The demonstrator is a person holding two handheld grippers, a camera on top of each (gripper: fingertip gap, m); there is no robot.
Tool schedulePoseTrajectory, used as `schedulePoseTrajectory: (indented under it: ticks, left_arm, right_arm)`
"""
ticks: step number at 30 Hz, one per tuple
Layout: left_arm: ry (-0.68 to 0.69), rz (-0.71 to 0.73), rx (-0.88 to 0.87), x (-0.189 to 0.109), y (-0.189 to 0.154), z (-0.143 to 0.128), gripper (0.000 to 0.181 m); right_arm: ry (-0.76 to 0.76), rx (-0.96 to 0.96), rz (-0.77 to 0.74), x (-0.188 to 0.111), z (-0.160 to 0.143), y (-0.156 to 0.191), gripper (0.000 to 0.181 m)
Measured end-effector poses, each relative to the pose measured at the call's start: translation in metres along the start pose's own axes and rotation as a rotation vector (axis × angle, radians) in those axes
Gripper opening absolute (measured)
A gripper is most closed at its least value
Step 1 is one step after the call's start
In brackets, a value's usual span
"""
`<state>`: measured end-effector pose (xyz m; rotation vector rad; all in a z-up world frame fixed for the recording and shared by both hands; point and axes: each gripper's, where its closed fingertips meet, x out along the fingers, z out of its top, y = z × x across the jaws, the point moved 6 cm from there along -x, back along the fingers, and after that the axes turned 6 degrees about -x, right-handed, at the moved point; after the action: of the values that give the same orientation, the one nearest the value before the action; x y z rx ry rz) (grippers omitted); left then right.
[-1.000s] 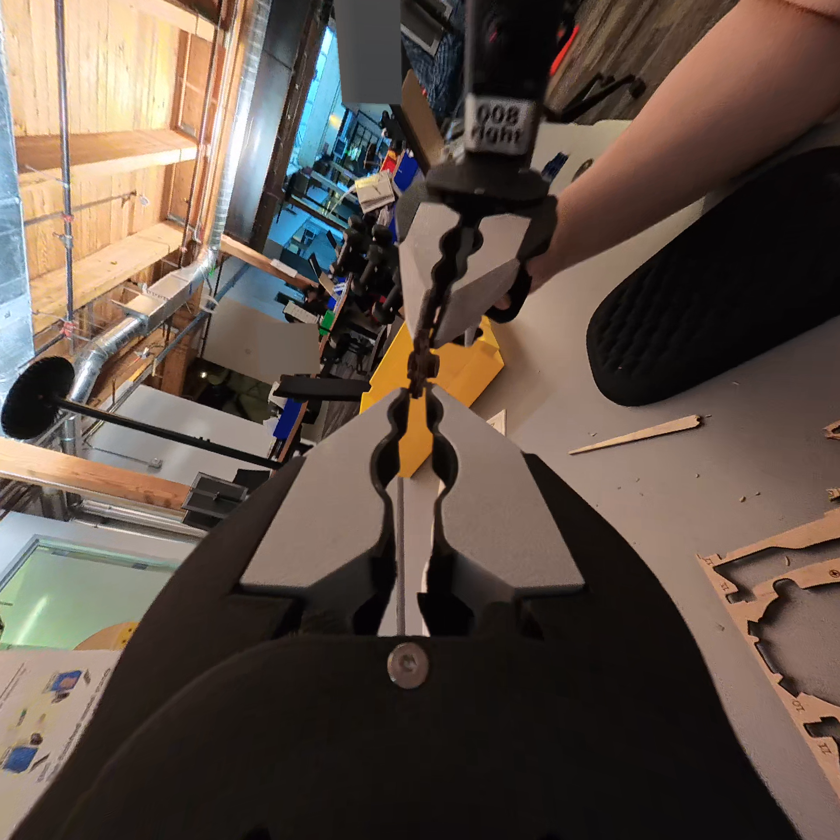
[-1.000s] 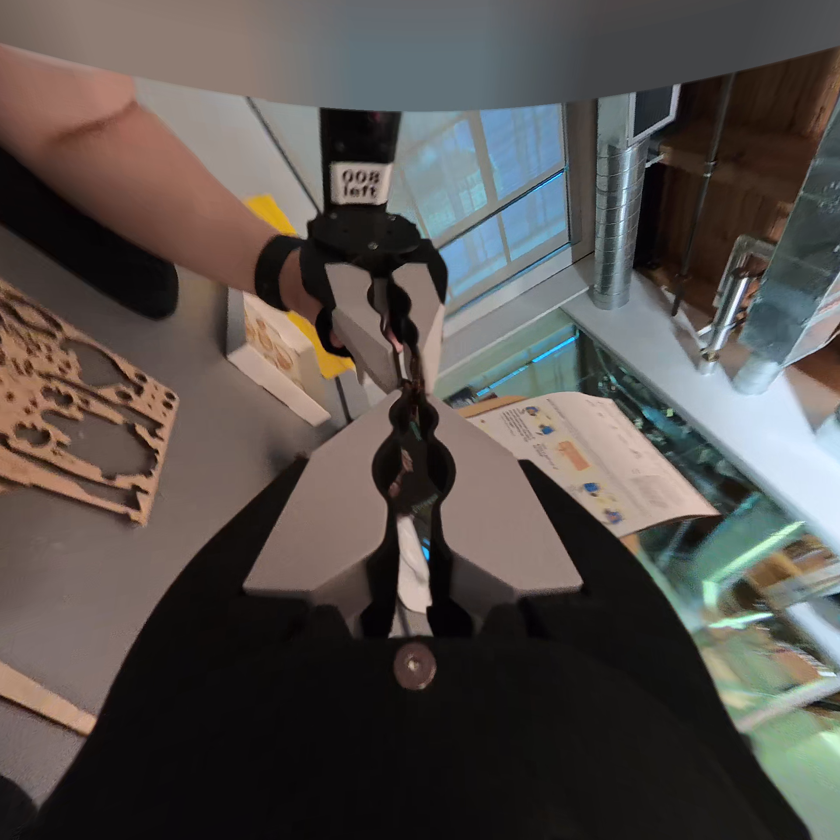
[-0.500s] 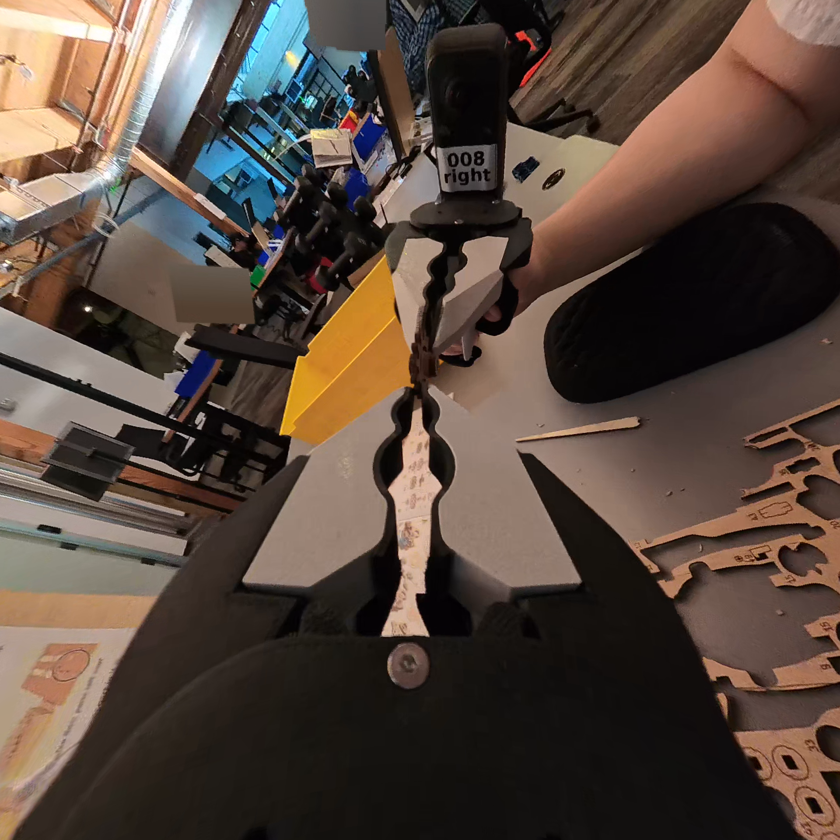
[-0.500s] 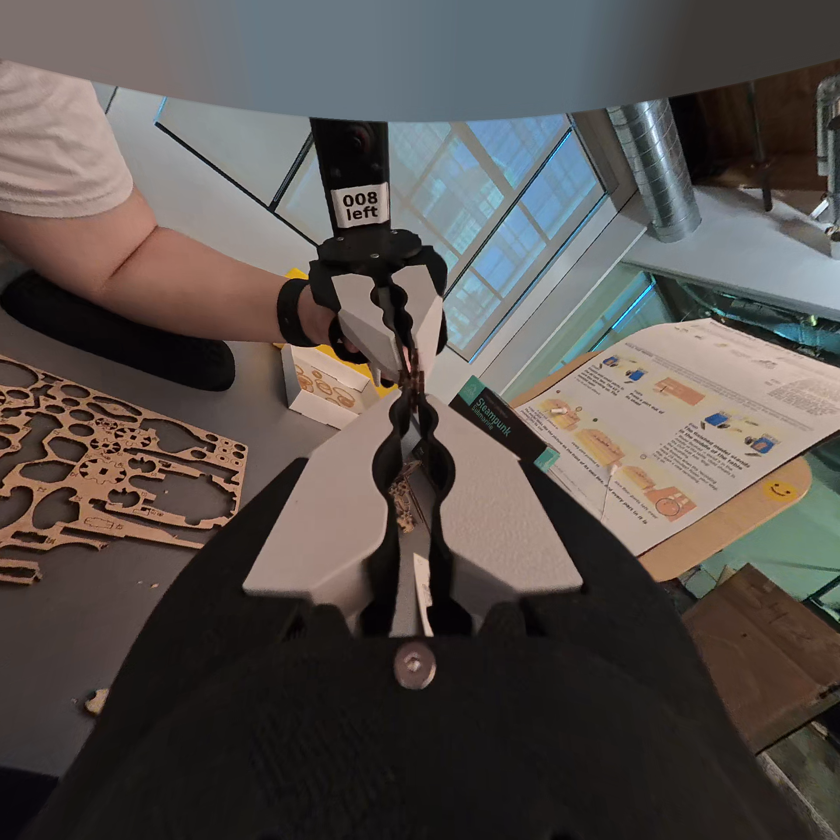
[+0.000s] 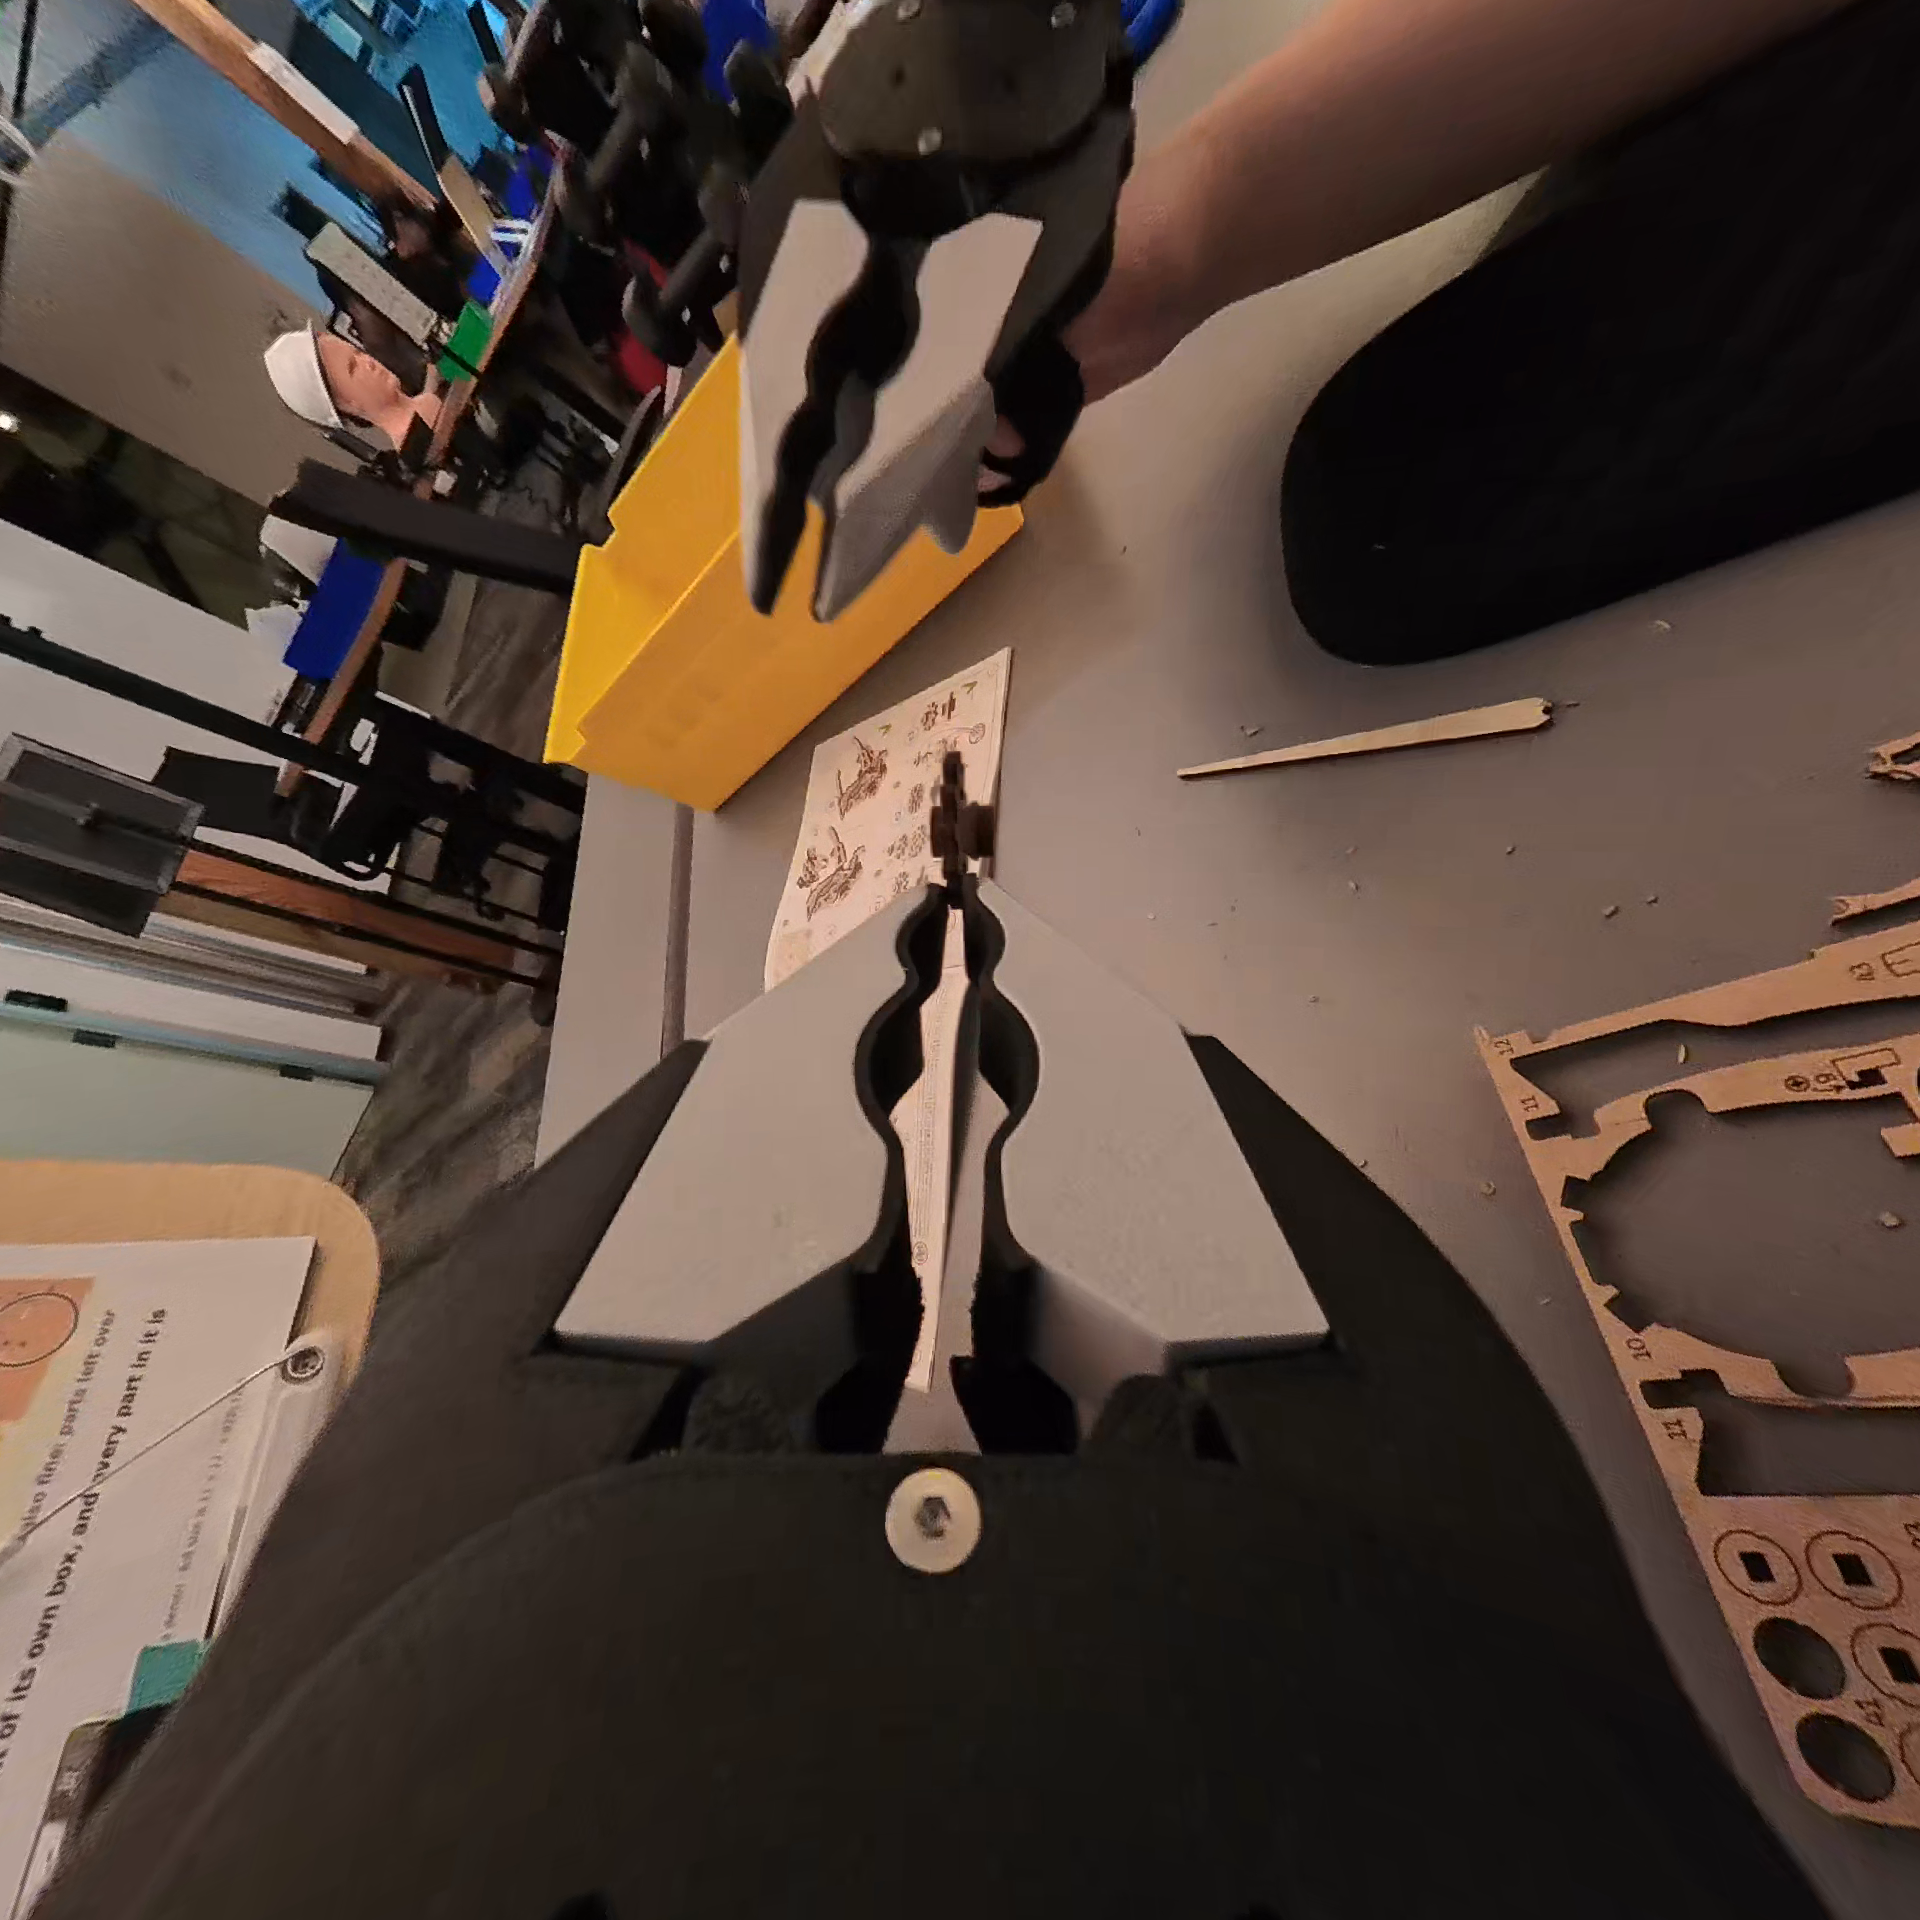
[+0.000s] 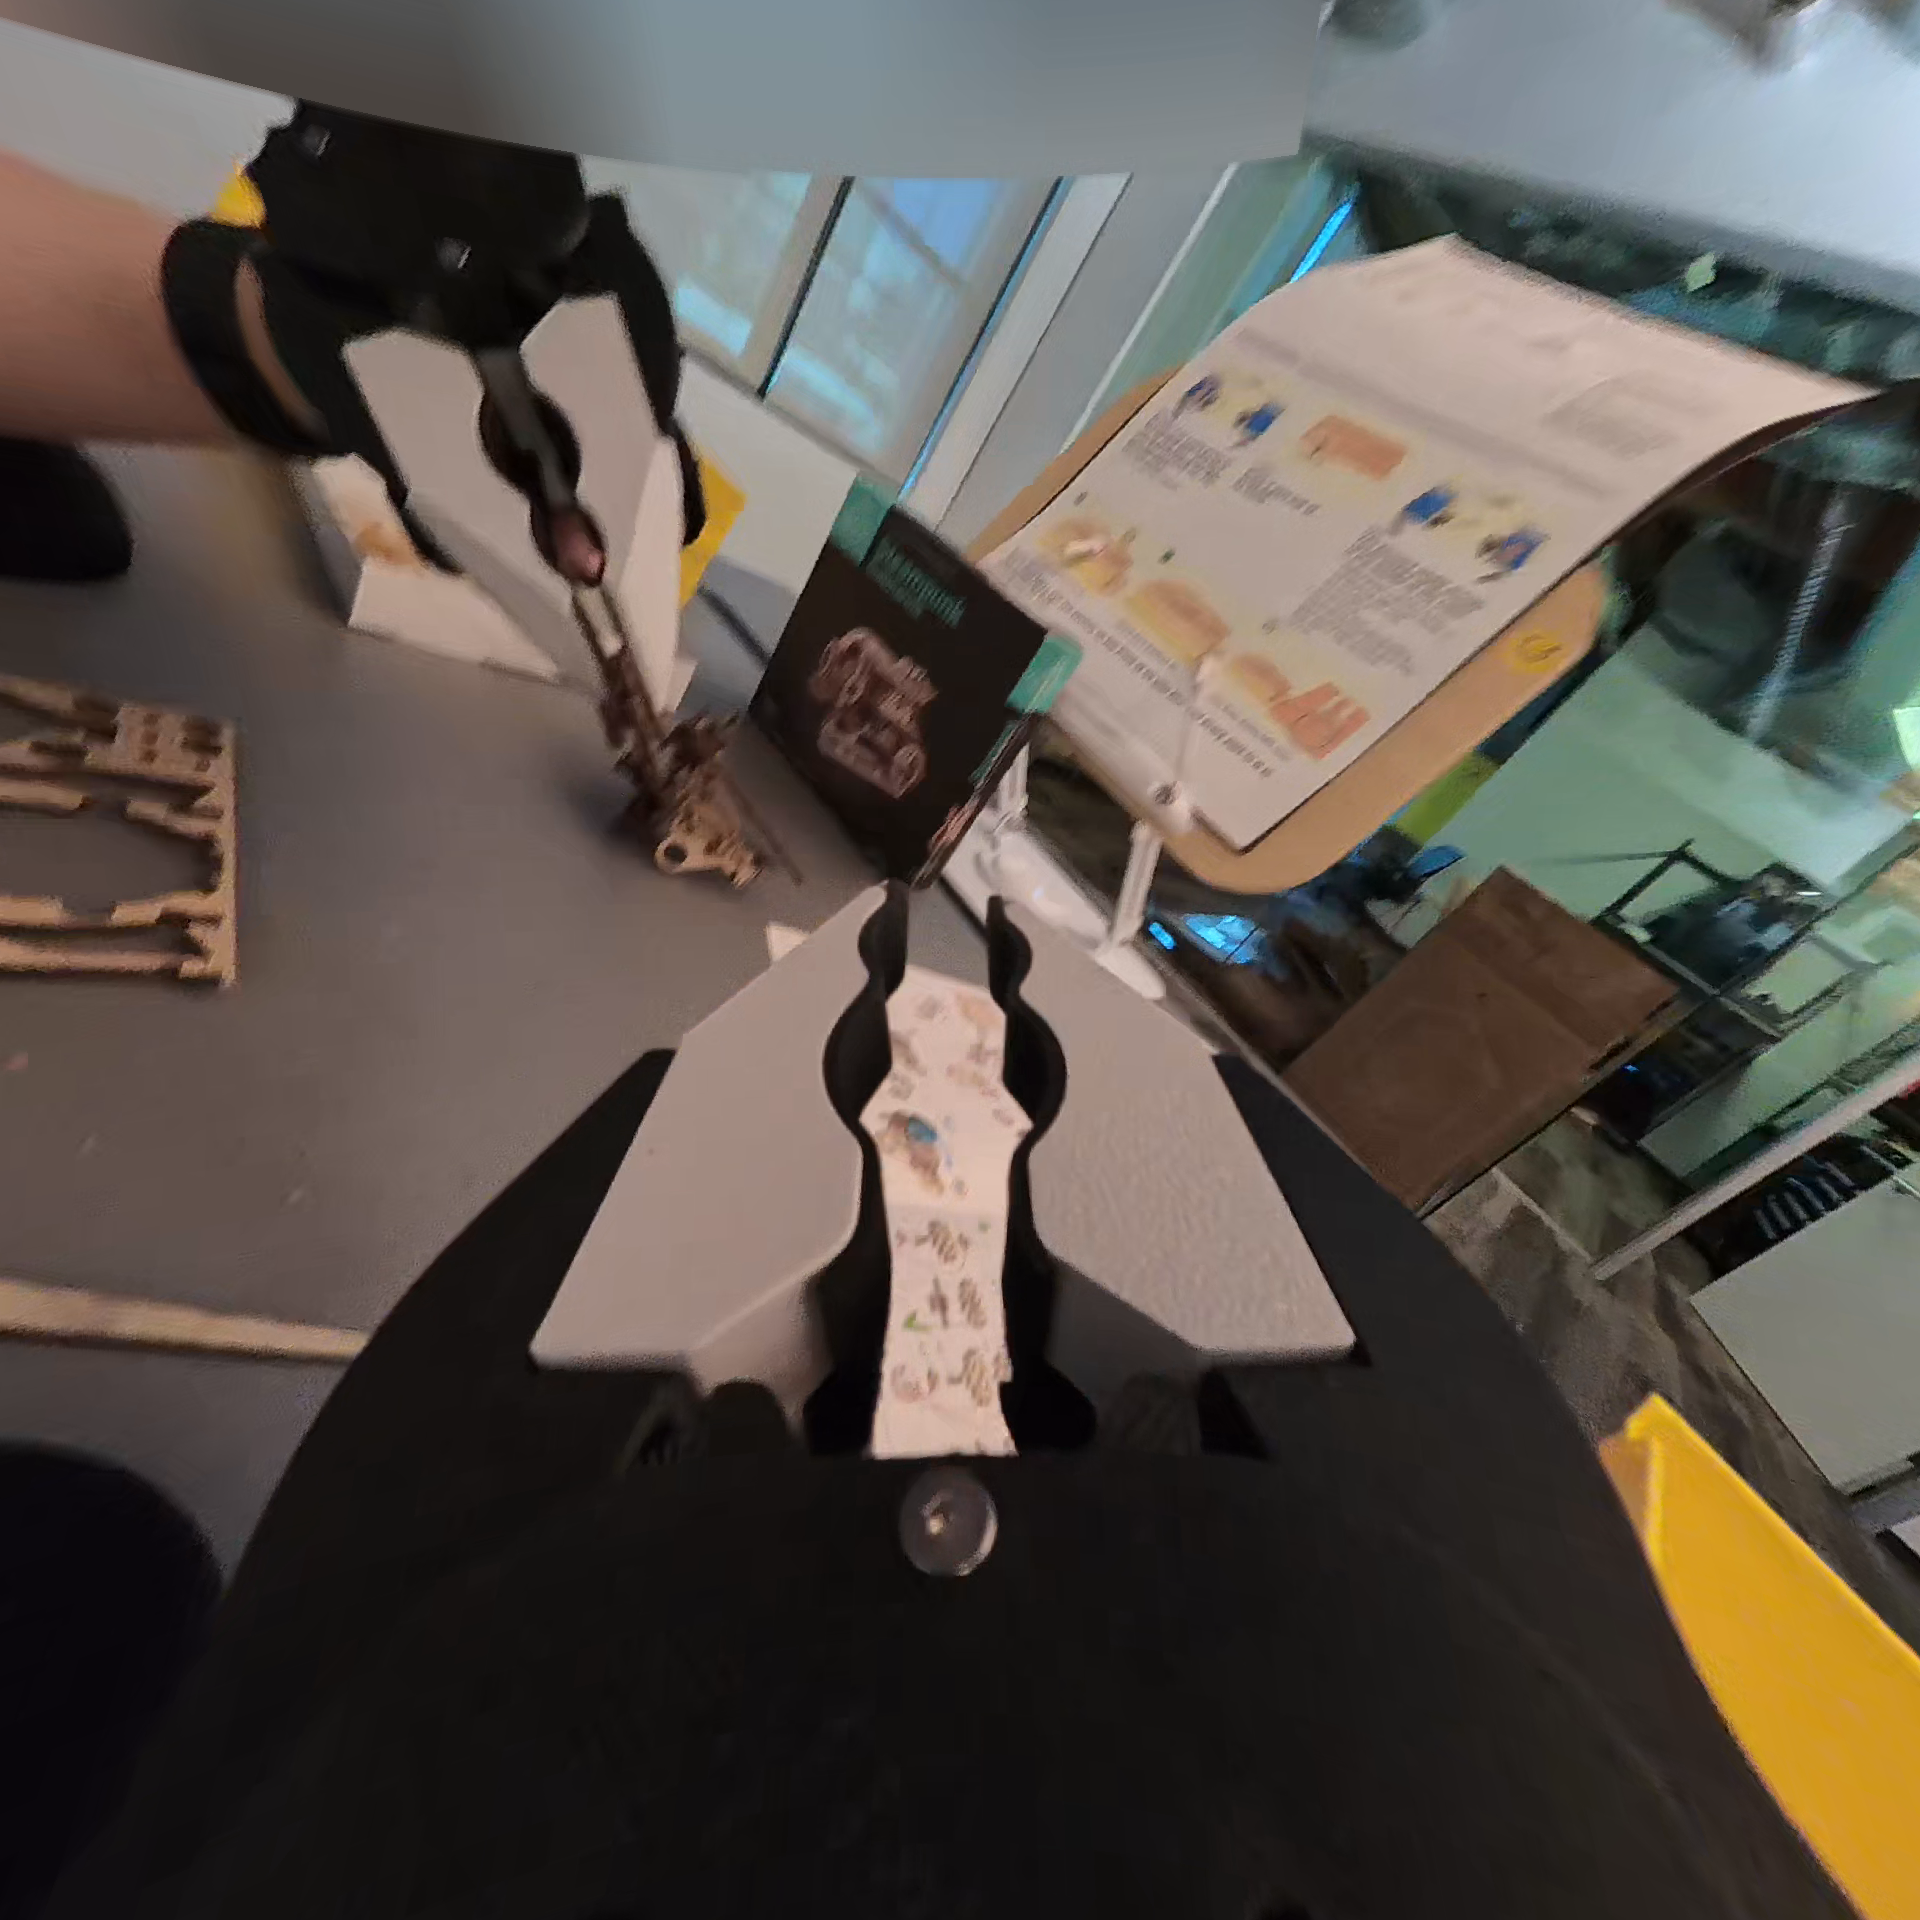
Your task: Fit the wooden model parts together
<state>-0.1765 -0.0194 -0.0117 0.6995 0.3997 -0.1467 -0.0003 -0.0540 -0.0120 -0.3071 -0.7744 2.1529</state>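
My left gripper [image 5: 953,896] is shut on a small dark wooden model assembly [image 5: 951,821]. In the right wrist view the left gripper [image 6: 582,566] holds that assembly [image 6: 670,774] tilted, with its lower end on the grey table [image 6: 395,1039]. My right gripper [image 6: 943,906] is open and empty, apart from the assembly and to its right. It also shows in the left wrist view [image 5: 800,605], above the yellow bin, with its jaws slightly apart.
Laser-cut wooden sheets [image 5: 1704,1299] [image 6: 114,831] lie on the table. A printed leaflet [image 5: 914,790], a yellow bin [image 5: 727,644], a black pad [image 5: 1600,416], a wooden stick [image 5: 1371,740], a dark kit box [image 6: 904,707] and an instruction board on a stand [image 6: 1403,540] surround the work area. Tip to tip, the grippers are about 9 cm apart.
My right gripper has let go of the assembly, opened and drawn back. My left gripper has swung down and brought the assembly onto the table.
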Motion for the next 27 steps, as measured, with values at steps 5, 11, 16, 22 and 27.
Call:
schedulePoseTrajectory:
  ticks: [5, 11, 16, 22, 27]
  left_arm:
    - [-0.012, 0.004, 0.017, -0.001, 0.000, -0.006, 0.000]
    - [0.091, 0.043, -0.040, 0.003, 0.008, -0.017, 0.000]
    - [0.215, 0.030, -0.080, 0.012, 0.007, -0.029, 0.000]
    - [0.243, 0.005, -0.134, 0.016, 0.006, -0.043, 0.000]
    - [0.245, 0.003, -0.140, 0.018, 0.005, -0.049, 0.000]
  right_arm:
    - [0.108, -0.164, -0.084, 0.004, -0.007, 0.003, 0.010]
    - [0.151, -0.373, -0.610, -0.029, 0.008, -0.036, 0.000]
    - [0.277, -0.323, -0.589, -0.020, -0.018, -0.037, 0.000]
    - [0.280, -0.253, -0.538, -0.011, -0.028, -0.031, 0.000]
    - [0.259, -0.217, -0.488, -0.007, -0.036, -0.027, 0.000]
